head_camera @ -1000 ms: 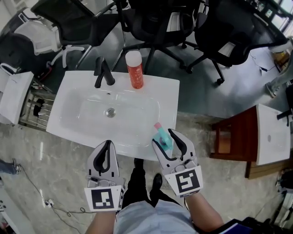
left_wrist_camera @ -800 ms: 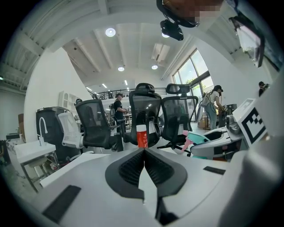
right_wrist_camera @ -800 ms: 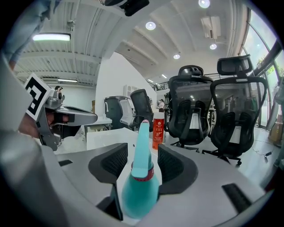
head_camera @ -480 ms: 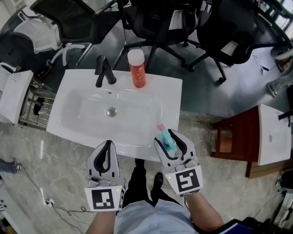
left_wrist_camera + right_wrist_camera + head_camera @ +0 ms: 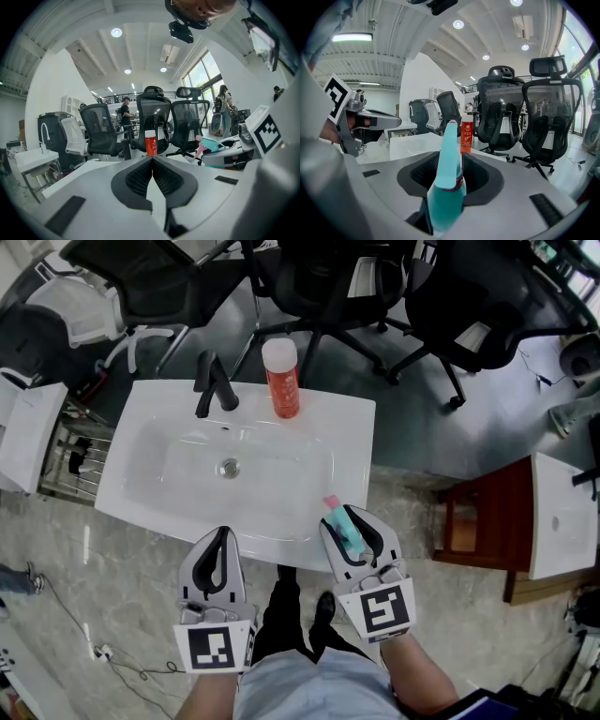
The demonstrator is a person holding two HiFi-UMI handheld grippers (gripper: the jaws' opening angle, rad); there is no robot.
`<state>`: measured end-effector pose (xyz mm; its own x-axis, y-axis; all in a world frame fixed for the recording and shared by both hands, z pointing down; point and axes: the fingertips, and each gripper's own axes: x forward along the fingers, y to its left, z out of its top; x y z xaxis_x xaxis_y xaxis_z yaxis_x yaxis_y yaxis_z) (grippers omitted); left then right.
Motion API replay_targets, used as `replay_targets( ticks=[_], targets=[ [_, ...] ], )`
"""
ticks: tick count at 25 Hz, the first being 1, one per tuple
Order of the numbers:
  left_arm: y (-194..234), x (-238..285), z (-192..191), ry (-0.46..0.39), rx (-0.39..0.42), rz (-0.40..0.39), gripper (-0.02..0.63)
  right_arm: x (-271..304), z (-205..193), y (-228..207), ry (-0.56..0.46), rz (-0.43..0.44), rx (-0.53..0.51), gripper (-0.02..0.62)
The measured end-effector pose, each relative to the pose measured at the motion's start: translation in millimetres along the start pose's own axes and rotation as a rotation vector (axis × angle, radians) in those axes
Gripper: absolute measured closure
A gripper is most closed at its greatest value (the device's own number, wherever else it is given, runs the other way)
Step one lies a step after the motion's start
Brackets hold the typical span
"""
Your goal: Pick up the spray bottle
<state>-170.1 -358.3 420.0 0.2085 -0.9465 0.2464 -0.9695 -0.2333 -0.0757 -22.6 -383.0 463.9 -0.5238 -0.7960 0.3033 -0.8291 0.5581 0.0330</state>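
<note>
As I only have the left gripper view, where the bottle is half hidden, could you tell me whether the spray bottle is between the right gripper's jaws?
Observer: Yes. The right gripper view shows the teal spray bottle between the jaws of the right gripper, which are closing; a gap shows beside its neck.
Operator: Thank you. What is it standing on?
Observer: In the head view it stands on the rim of the white sink, near the front right corner.
Operator: Is anything close to it?
Observer: No. The orange bottle stands at the far rim, beside the black faucet.
</note>
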Motion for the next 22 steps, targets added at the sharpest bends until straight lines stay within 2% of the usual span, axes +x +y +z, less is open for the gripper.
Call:
replay_targets(
  ticks=[12, 22],
  targets=[
    [1, 1, 3, -0.006, 0.001, 0.002, 0.588, 0, 2, -1, -0.001, -0.003, -0.005, 0.451],
    [-3, -12, 27, -0.063, 0.014, -0.001, 0.588, -14, 34, 2, -0.073, -0.007, -0.018, 0.453]
  ],
)
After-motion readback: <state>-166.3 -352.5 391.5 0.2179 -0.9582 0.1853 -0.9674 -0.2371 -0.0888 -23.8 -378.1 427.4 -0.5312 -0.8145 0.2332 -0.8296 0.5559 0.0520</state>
